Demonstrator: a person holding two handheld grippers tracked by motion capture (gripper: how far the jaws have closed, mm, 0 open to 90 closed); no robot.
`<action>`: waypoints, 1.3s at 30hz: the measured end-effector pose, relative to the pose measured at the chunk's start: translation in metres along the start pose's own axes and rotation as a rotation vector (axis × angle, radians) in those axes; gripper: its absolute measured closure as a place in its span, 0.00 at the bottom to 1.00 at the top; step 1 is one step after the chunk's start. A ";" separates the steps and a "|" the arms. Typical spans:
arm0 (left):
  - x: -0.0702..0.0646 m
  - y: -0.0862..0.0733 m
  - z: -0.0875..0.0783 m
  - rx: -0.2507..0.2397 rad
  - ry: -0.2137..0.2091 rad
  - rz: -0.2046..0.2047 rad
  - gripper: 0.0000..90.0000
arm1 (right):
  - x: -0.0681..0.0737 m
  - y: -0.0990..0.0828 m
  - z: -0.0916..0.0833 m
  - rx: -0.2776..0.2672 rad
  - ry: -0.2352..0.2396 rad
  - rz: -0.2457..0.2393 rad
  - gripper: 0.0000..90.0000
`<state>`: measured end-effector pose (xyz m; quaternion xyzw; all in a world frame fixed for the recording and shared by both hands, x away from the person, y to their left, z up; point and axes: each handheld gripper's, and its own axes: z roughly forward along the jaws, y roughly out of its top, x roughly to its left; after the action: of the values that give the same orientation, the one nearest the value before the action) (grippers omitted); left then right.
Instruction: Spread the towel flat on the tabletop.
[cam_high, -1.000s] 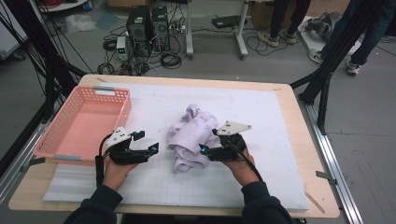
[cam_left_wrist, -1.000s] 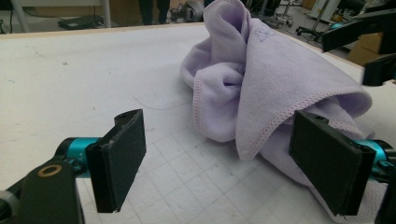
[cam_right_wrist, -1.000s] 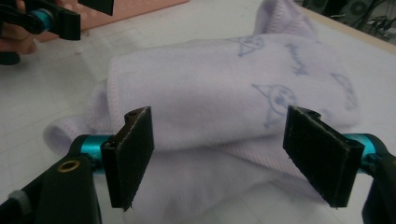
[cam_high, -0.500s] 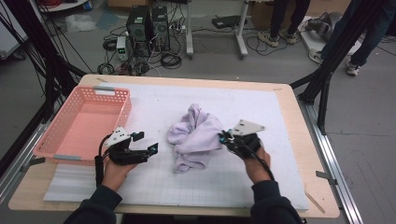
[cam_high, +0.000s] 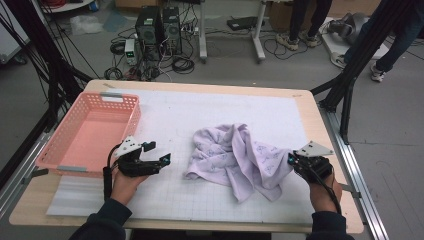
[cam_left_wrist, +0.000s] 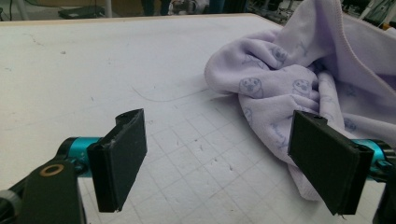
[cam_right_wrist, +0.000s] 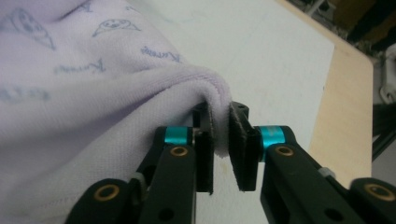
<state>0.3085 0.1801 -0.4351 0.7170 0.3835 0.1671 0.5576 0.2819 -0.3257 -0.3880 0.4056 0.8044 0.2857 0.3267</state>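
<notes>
A pale lilac cloth (cam_high: 235, 157) with small printed faces lies crumpled at the middle of the white gridded mat (cam_high: 200, 107). My right gripper (cam_high: 291, 161) is at the cloth's right edge, shut on a folded hem (cam_right_wrist: 219, 100) that stands between its pads. Those jaws have just been opening slightly, with the cloth still pinched and pulled taut toward the table's right side. My left gripper (cam_high: 159, 152) rests low on the mat left of the cloth, jaws wide open and nothing between them (cam_left_wrist: 219, 130). The cloth (cam_left_wrist: 299, 70) bunches just beyond its right pad.
A pink plastic basket (cam_high: 102, 95) stands on the table's left side, beside my left hand. The table's wooden right edge (cam_high: 320, 130) runs close to my right hand. Computers, cables and people's legs are on the floor beyond the table.
My right gripper closed on the cloth's edge and dragged it to the right, spreading the bundle out. My left gripper stayed where it was, open.
</notes>
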 end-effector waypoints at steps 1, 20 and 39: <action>0.000 0.000 0.000 0.003 -0.001 0.002 0.22 | 0.001 0.001 0.000 -0.021 0.004 0.017 0.77; -0.016 0.002 0.011 0.054 -0.100 0.032 0.33 | 0.063 0.051 0.075 0.042 0.199 -0.100 0.86; -0.090 0.020 0.090 0.227 -0.278 0.197 0.42 | 0.021 0.016 0.052 -0.037 0.114 0.094 0.89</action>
<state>0.3172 0.0513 -0.4288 0.8255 0.2470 0.0758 0.5017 0.3192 -0.2900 -0.4145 0.4200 0.7964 0.3380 0.2740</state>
